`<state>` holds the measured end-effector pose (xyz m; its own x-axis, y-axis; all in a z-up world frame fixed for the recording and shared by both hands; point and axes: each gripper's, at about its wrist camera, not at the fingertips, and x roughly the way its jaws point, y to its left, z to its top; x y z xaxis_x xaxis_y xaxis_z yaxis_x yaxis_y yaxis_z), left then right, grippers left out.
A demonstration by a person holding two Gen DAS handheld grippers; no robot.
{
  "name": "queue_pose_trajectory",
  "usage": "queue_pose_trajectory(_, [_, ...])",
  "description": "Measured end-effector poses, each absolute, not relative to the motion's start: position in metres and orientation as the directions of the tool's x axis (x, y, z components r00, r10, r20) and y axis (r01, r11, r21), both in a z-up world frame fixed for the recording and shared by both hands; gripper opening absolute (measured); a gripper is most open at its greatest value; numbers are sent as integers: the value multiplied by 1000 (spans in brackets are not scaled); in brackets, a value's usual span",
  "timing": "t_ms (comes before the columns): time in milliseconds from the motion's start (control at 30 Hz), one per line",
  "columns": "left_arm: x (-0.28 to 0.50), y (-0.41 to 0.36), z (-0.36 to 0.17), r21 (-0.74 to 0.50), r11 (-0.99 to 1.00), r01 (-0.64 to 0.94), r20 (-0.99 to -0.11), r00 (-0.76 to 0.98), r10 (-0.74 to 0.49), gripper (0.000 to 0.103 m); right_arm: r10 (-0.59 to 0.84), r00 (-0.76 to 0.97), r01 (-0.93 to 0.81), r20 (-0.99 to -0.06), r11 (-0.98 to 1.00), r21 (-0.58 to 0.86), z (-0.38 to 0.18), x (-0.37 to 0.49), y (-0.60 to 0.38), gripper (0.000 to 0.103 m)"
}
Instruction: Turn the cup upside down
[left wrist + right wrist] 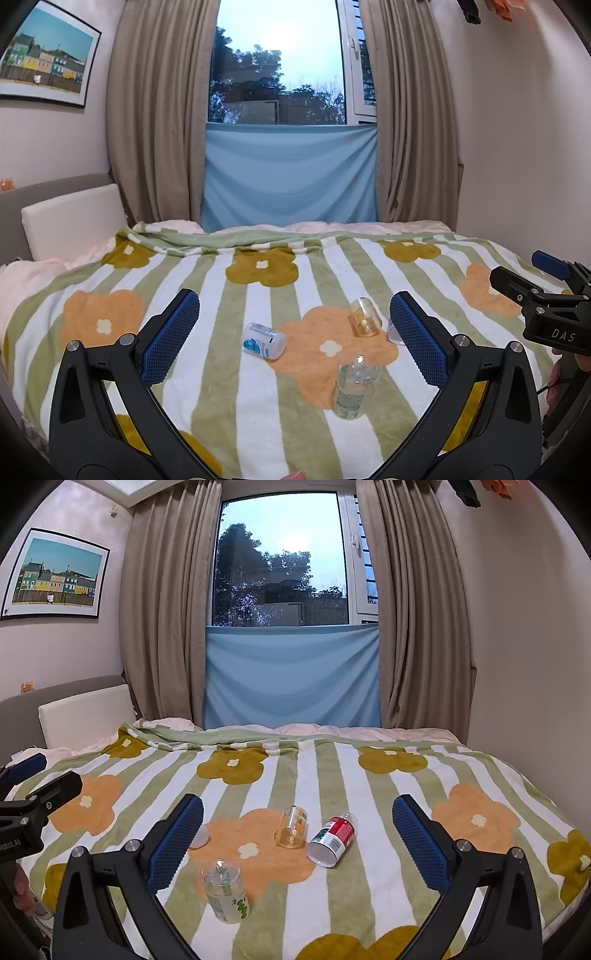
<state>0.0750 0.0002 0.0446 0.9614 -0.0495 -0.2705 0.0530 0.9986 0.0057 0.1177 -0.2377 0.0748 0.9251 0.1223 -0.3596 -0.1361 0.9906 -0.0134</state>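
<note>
A small clear yellowish cup lies on its side on the flowered blanket, on an orange flower; it also shows in the right wrist view. A clear cup with green print stands upside down nearer to me, also in the right wrist view. My left gripper is open and empty, above the blanket short of the cups. My right gripper is open and empty, the lying cup ahead between its fingers. The right gripper also shows at the right edge of the left wrist view.
A white and blue container lies on its side left of the cups. A red and white container lies on its side to the right. The blanket covers a bed against the wall and window curtains. A white cushion is far left.
</note>
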Motion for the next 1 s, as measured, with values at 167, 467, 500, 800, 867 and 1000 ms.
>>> queue_pose_trajectory(167, [75,0,44,6,999,53,-270,962,-49,103,120,926,-135,-357,991,-15,74,117,-237,102])
queue_pose_trajectory(467, [75,0,46,3,998,55,-266,963,-52,103,119,926,-133,-358,991,-16,74,118,-238,102])
queue_pose_trajectory(500, [74,0,46,4,998,57,-267,962,-54,103,119,927,-133,-357,991,-15,74,118,-238,102])
queue_pose_trajectory(800, [74,-1,51,11,998,59,-263,963,-54,103,121,926,-135,-358,991,-16,74,118,-239,102])
queue_pose_trajectory(867, [74,-1,50,11,998,58,-261,964,-53,103,120,926,-134,-358,991,-16,74,118,-239,102])
queue_pose_trajectory(1000, [74,-1,50,12,998,57,-259,964,-52,103,111,930,-123,-351,992,-14,74,118,-242,102])
